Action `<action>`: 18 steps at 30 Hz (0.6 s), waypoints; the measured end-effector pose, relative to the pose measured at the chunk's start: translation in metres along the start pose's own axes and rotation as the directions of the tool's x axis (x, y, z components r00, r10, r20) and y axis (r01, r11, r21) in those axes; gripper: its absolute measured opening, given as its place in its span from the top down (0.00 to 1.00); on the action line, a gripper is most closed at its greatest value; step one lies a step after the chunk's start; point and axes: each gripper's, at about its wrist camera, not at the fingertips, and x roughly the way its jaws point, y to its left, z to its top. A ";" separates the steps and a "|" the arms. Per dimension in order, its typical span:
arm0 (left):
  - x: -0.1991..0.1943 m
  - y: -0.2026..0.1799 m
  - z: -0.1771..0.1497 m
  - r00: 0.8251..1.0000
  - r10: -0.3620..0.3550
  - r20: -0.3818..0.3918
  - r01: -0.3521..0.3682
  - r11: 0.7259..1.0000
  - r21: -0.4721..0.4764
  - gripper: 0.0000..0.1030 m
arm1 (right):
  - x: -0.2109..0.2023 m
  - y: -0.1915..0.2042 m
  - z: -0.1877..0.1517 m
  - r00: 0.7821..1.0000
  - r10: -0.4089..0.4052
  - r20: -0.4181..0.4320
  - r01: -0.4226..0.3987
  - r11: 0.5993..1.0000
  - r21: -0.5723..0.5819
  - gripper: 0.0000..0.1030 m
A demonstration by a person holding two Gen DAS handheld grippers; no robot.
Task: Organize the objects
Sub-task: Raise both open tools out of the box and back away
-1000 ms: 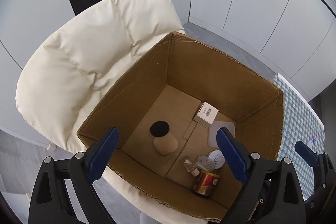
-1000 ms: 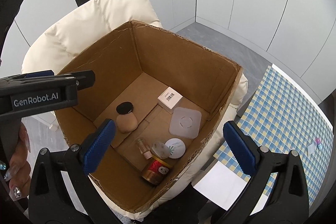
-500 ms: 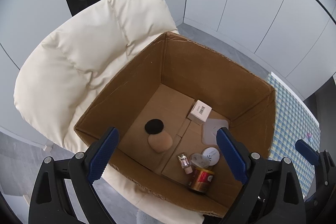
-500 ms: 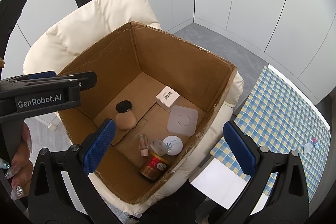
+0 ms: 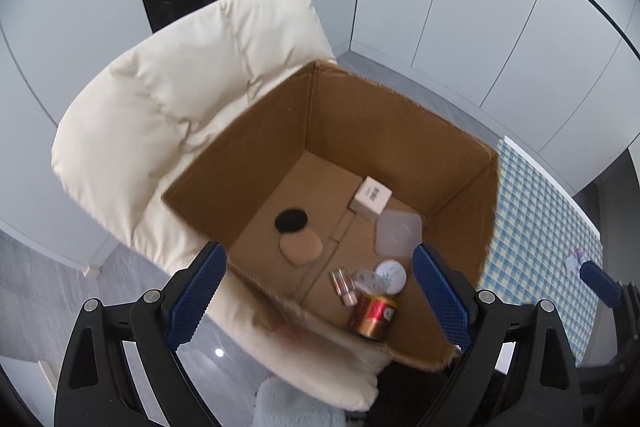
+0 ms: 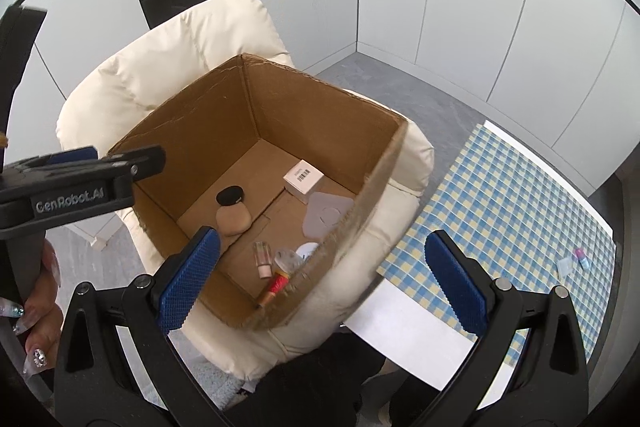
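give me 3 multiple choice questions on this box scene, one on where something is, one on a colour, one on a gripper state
1. Where does the cardboard box sit?
A. on the cream padded chair
B. on the checked cloth
C. on the grey floor

2. What colour is the round pad next to the tan sponge?
A. white
B. black
C. blue

3. How is the left gripper?
A. shut on the small white box
B. shut with nothing in it
C. open and holding nothing

Answers:
1 A, the cream padded chair shows under and behind the box in both views.
2 B, the round pad is black and lies touching the sponge.
3 C, its blue fingers stand wide apart above the box with nothing between them.
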 end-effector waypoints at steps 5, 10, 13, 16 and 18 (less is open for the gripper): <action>-0.022 -0.008 -0.027 1.000 0.011 0.023 -0.012 0.999 0.042 0.08 | -0.019 -0.007 -0.014 1.000 0.002 0.006 -0.002 1.000 0.012 0.00; -0.054 -0.025 -0.047 0.997 0.017 0.080 -0.025 0.994 0.104 0.08 | -0.042 -0.012 -0.030 1.000 0.009 0.020 -0.009 1.000 0.013 0.00; -0.073 -0.033 -0.057 0.993 0.019 0.116 -0.033 0.992 0.123 0.08 | -0.054 -0.015 -0.038 0.999 0.017 0.027 -0.018 1.000 0.025 0.00; -0.085 -0.035 -0.065 0.994 -0.007 0.112 -0.005 0.994 0.106 0.08 | -0.067 -0.018 -0.046 0.999 0.025 0.035 -0.026 0.999 0.038 0.00; -0.092 -0.036 -0.071 0.994 -0.014 0.112 0.003 0.995 0.099 0.08 | -0.076 -0.021 -0.052 0.999 0.017 0.042 -0.019 0.999 0.043 0.00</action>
